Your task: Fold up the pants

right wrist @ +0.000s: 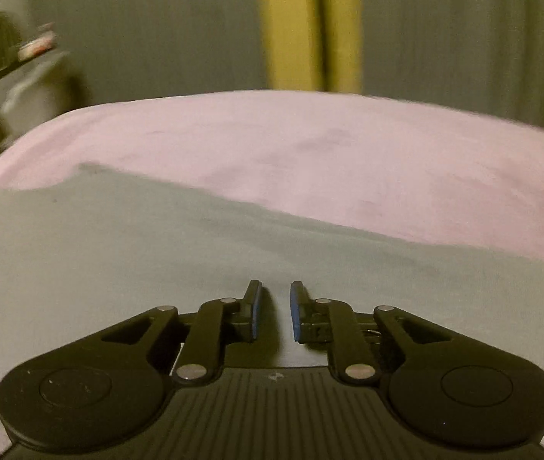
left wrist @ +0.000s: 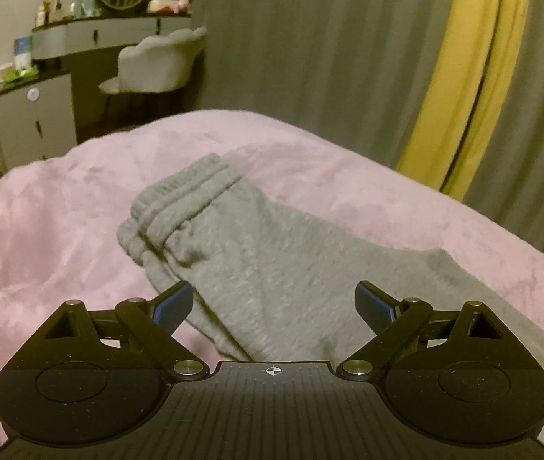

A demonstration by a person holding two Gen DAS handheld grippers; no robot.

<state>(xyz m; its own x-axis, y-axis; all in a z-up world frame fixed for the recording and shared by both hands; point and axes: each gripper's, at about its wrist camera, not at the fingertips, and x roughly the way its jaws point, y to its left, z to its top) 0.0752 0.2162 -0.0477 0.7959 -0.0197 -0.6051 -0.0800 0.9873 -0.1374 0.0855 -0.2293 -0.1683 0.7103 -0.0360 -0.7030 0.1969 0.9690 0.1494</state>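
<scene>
Grey pants (left wrist: 256,264) lie on the pink bed (left wrist: 61,207), stretched from a ribbed waistband (left wrist: 179,203) at the far left toward the near right. They look already doubled leg over leg, though the cuffs are out of view.

The left gripper (left wrist: 273,306) is spread wide and holds nothing; it hangs just above the cloth below the waistband. The right gripper (right wrist: 275,310) has its jaws nearly together, with a narrow gap between the blue pads (right wrist: 293,312). Pale fabric shows in that gap, but whether any of it is pinched I cannot tell; the view is blurred.

The pants (right wrist: 118,268) look like soft, light knit jersey: limp, not slippery, not fragile, and likely to sag and crease if lifted by one point. The thick elastic waistband is probably the firmest hold; the best grip pairs it with the leg ends, pinching all layers at an edge.

No containers are in play; only blurred clutter sits on a distant dresser (left wrist: 91,27).
</scene>
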